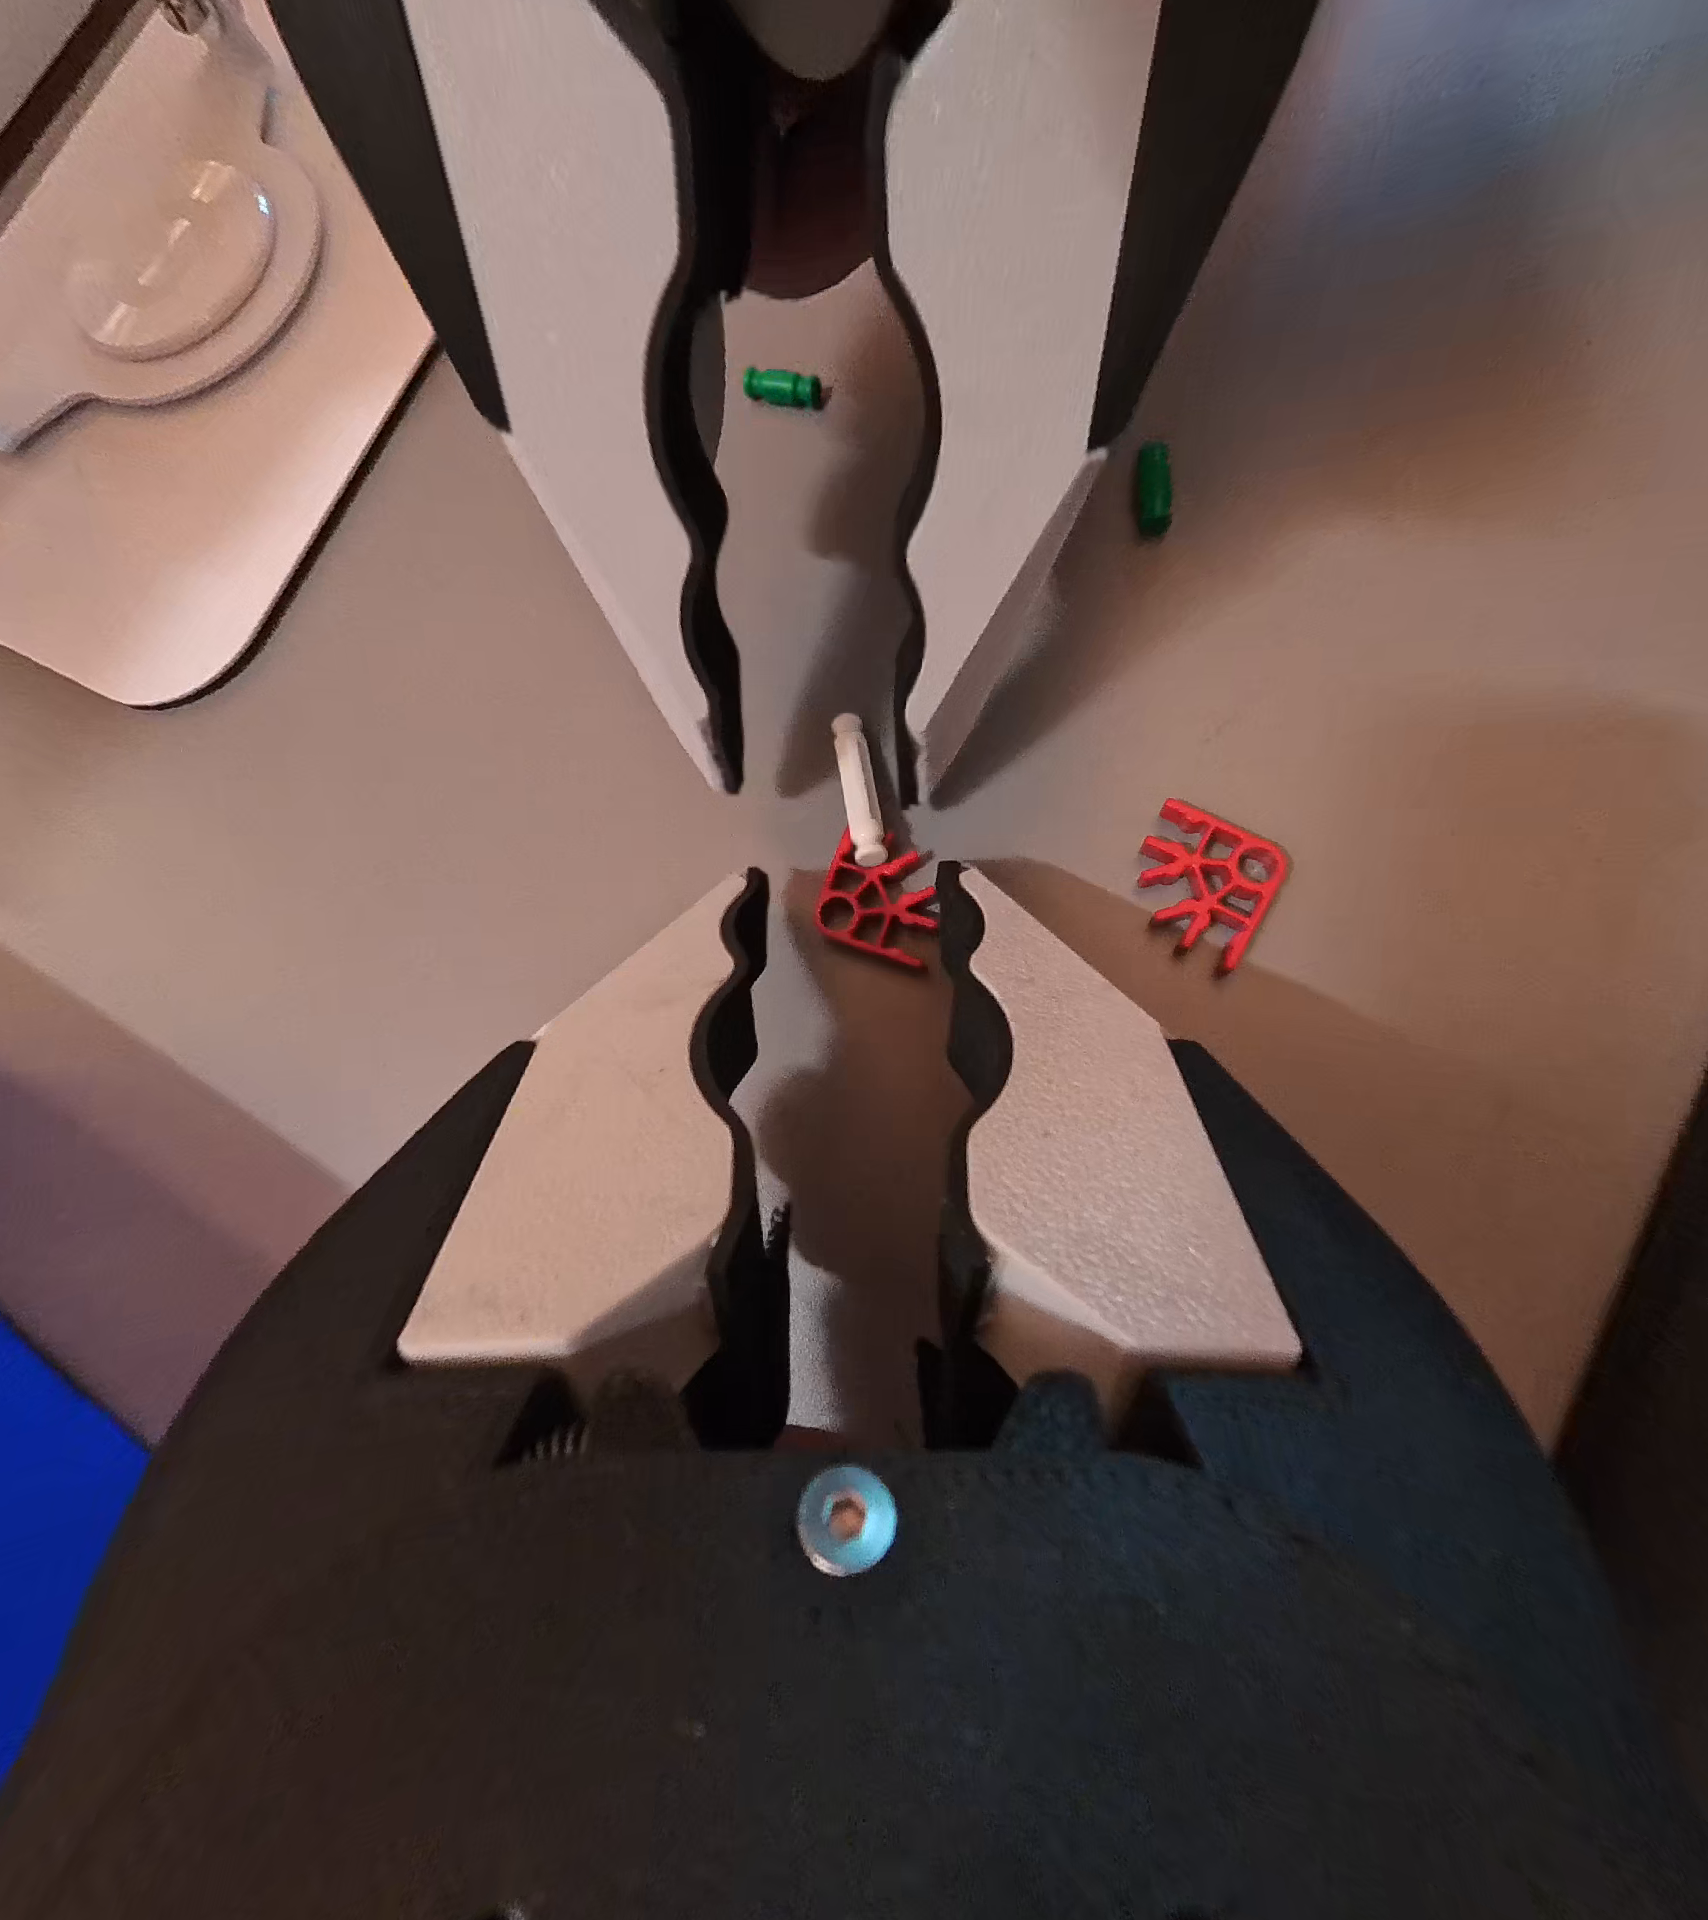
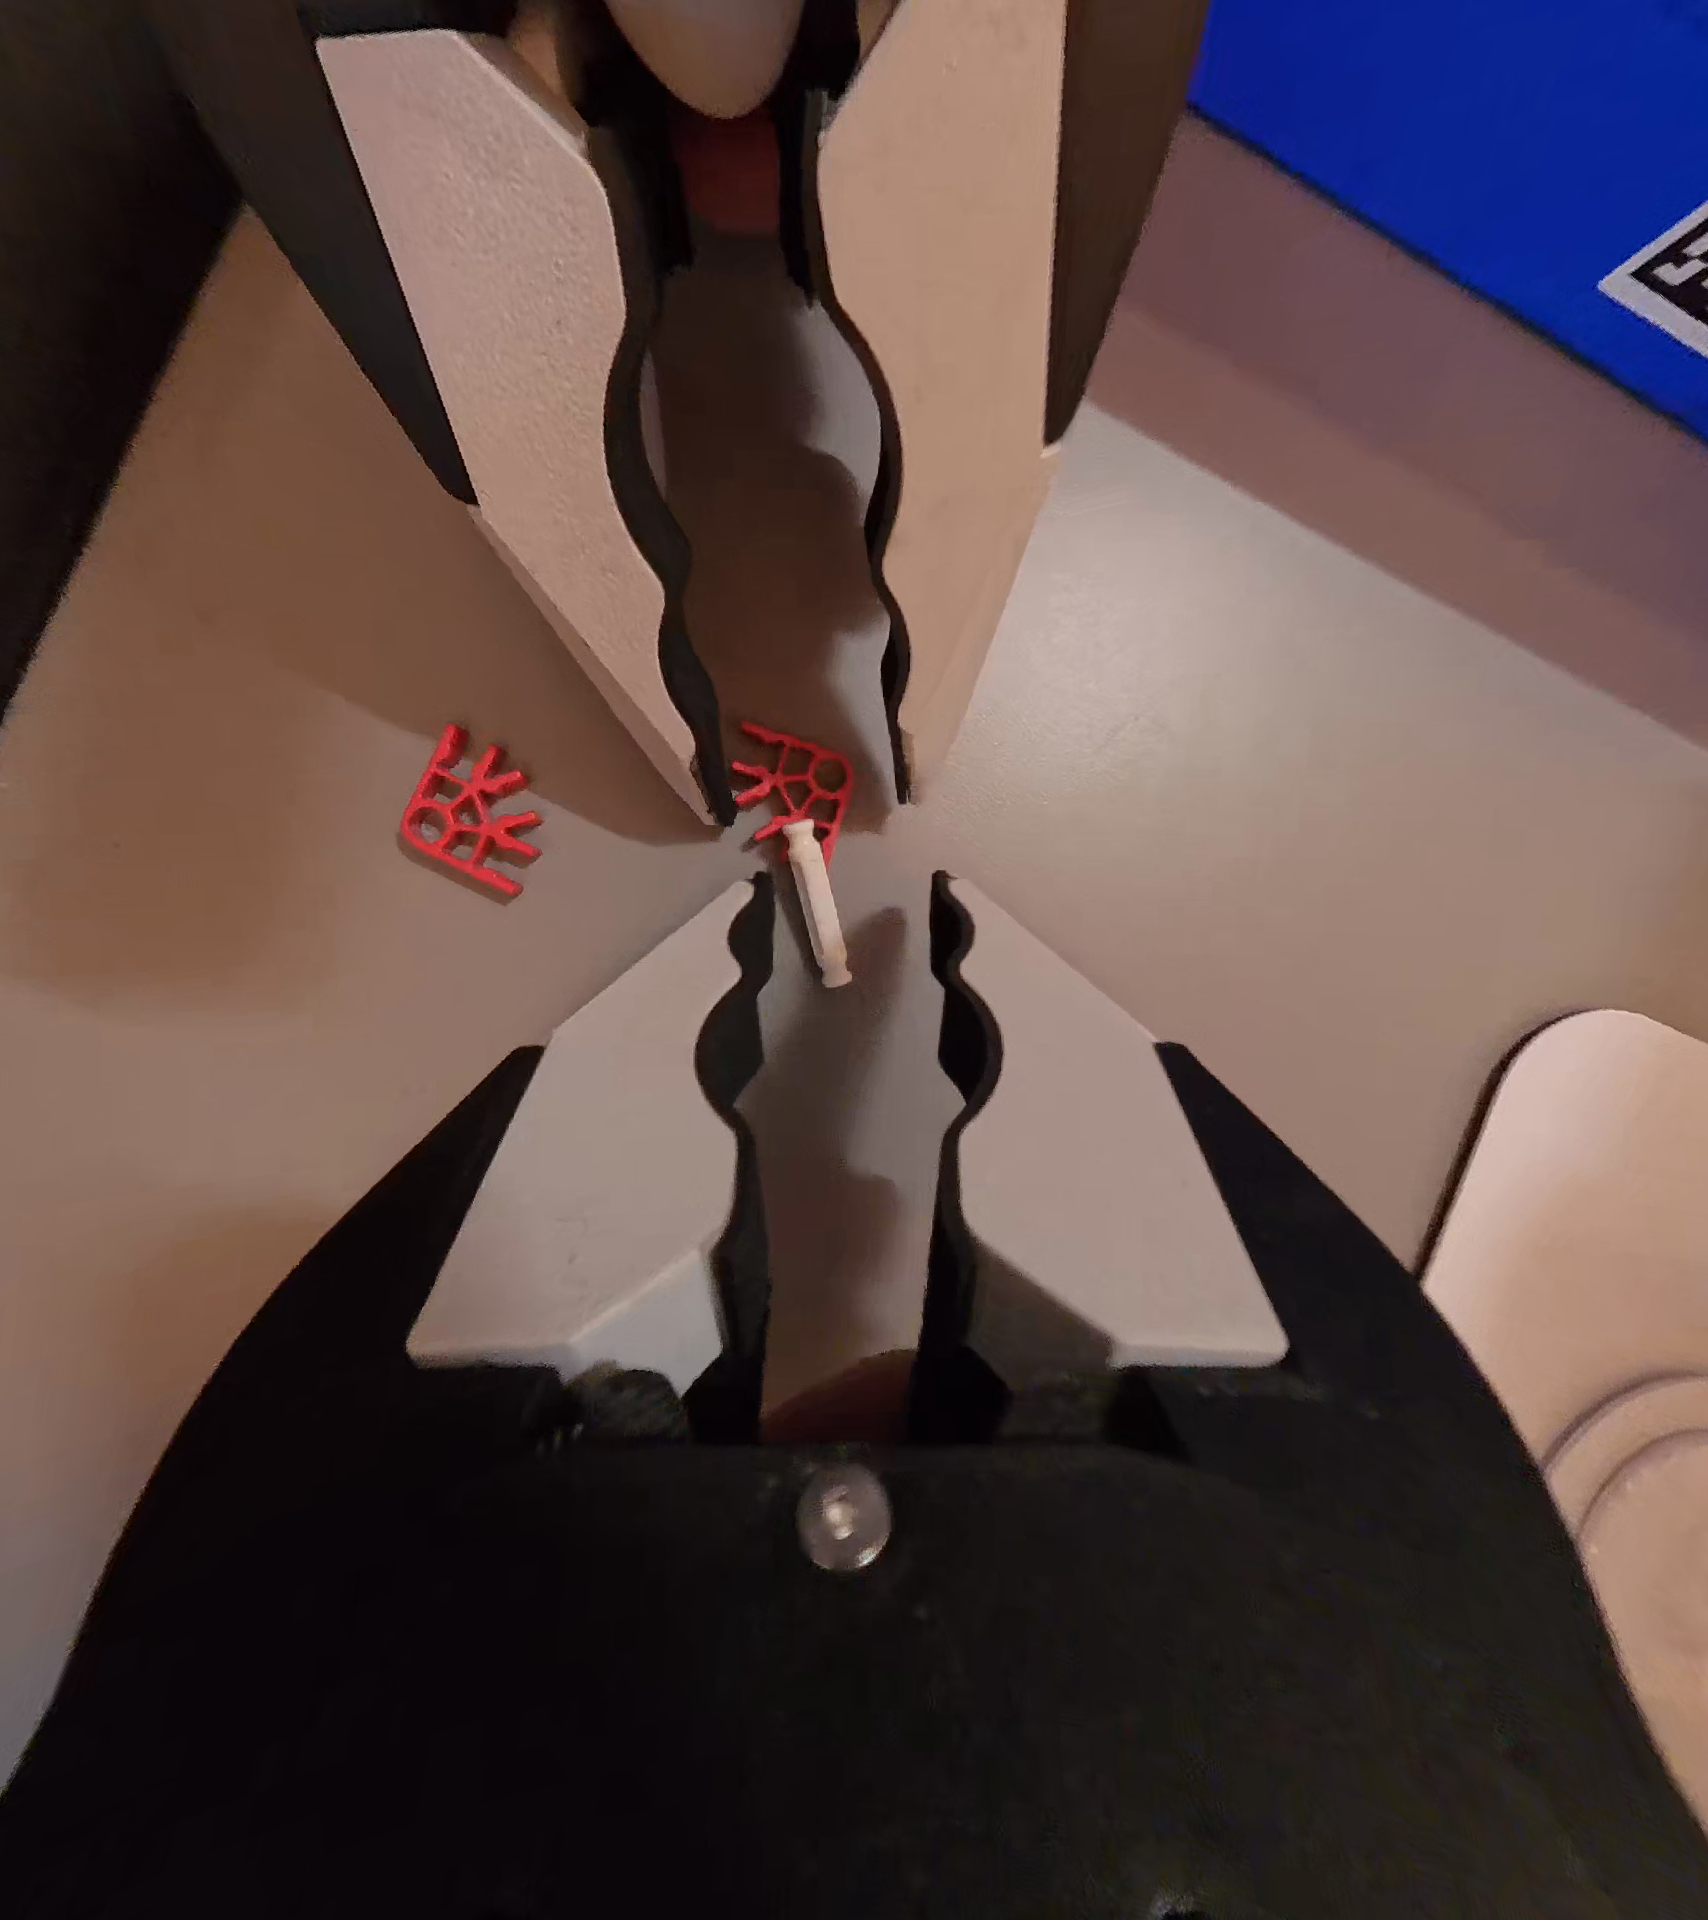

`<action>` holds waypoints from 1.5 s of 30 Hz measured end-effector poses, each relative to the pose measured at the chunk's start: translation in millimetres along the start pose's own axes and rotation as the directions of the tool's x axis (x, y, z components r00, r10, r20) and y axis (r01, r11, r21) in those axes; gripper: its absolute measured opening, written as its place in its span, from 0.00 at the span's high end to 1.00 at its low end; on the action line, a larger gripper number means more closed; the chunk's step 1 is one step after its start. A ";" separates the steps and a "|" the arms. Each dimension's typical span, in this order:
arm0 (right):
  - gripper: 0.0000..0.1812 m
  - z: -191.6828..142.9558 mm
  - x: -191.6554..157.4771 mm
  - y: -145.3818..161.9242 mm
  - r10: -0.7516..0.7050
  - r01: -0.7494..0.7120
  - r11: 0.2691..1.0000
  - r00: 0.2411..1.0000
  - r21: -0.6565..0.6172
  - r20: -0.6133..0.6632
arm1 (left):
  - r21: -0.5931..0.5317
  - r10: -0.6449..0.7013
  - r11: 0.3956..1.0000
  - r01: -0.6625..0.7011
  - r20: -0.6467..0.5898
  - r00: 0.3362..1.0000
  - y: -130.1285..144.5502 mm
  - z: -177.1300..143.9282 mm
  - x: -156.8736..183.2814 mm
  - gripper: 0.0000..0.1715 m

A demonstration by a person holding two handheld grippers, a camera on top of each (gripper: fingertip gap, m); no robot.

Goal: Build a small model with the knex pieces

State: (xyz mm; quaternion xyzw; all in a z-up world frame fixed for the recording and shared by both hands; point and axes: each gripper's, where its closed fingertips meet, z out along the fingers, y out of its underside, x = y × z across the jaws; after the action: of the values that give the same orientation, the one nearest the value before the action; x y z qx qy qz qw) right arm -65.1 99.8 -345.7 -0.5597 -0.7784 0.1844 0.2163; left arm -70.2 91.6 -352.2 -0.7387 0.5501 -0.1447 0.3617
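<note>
Grippers facing tip to tip over a red connector and a white rod on a pale table.

Left gripper (image 1: 848, 883) has its jaws parted and grips nothing; the red connector (image 1: 874, 907) lies flat on the table (image 1: 310, 883) between its fingertips, with the white rod (image 1: 858, 784) plugged into one edge. Right gripper (image 2: 845, 888), also parted and empty, straddles the rod's free end. A second red connector (image 1: 1211, 883) lies apart nearby. Two green pegs (image 1: 780, 387) (image 1: 1153, 488) lie farther off beside the right gripper's fingers. A light board with a clear dome (image 1: 175, 260) sits at the table's edge, and a blue box (image 2: 1556, 208) with a black-and-white marker stands behind the left gripper.
</note>
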 end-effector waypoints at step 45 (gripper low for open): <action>1.00 2.8 3.8 -1.3 0.077 -0.077 0.997 0.997 0.020 -0.023 | -0.032 -0.011 0.999 0.014 0.094 0.995 6.4 -3.3 -3.7 0.82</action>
State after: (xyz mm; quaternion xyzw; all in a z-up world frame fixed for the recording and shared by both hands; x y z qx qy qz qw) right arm -68.7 102.9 -346.9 -0.5894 -0.7518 0.1935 0.2236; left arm -78.0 92.9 -353.6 -0.7540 0.5301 -0.1029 0.3741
